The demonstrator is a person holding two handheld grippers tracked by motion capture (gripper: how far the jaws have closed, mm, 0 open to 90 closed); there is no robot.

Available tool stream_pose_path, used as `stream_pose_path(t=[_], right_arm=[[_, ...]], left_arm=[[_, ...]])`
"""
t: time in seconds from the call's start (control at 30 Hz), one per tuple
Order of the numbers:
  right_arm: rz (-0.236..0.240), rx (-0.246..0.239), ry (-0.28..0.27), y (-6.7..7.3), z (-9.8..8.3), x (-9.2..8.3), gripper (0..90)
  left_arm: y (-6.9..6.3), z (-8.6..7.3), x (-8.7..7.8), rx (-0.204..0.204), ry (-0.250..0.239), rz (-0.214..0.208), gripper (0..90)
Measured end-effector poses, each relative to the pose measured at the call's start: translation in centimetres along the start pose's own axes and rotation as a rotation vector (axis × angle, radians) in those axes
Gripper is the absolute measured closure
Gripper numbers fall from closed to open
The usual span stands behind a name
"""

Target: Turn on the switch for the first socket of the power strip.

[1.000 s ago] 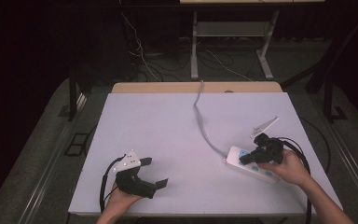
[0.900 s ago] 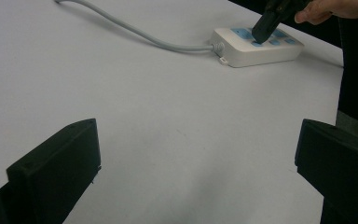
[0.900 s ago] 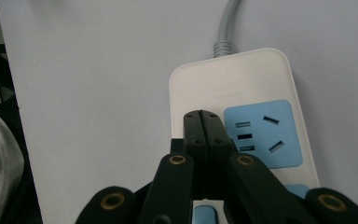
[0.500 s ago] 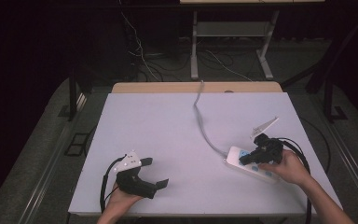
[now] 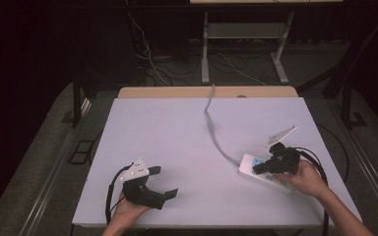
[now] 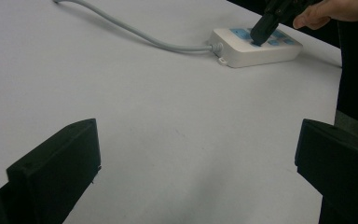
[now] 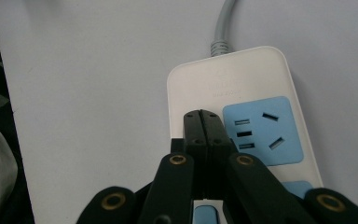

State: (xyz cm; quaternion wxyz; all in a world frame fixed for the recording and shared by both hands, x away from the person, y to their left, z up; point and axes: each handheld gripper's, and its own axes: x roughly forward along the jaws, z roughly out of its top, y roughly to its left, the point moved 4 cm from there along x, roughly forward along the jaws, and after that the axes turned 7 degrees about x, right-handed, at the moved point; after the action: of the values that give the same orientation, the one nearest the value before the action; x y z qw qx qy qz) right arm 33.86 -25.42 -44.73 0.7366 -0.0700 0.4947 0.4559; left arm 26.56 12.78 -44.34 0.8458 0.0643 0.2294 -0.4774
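No visible change across the three high-view moments, right gripper [image 5: 259,168] in the same spot with closed tips on the power strip [image 5: 263,173], left gripper [image 5: 163,182] unmoved near the table [image 5: 177,132] front edge, cord [image 5: 214,129] unshifted

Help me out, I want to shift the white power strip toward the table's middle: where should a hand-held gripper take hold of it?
Grip the power strip across its narrow width, jaws on the two long side walls, coming from above. It lies flat, so the low straight sides are probably the only faces jaws can close on. Choose the end by the grey cable; the right hand-held gripper, shut, presses on the top.
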Motion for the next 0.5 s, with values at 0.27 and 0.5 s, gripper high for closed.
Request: stream_pose_path(t=[0.27, 0.5], right_arm=[[-0.005, -0.002, 0.009, 0.06, 0.14, 0.01, 90.0], [-0.036, -0.028, 0.052, 0.41, 0.44, -0.04, 90.0]], left_arm=[[0.07, -0.04, 0.07, 0.001, 0.006, 0.0, 0.0], [0.08, -0.04, -0.05, -0.005, 0.001, 0.001, 0.0]])
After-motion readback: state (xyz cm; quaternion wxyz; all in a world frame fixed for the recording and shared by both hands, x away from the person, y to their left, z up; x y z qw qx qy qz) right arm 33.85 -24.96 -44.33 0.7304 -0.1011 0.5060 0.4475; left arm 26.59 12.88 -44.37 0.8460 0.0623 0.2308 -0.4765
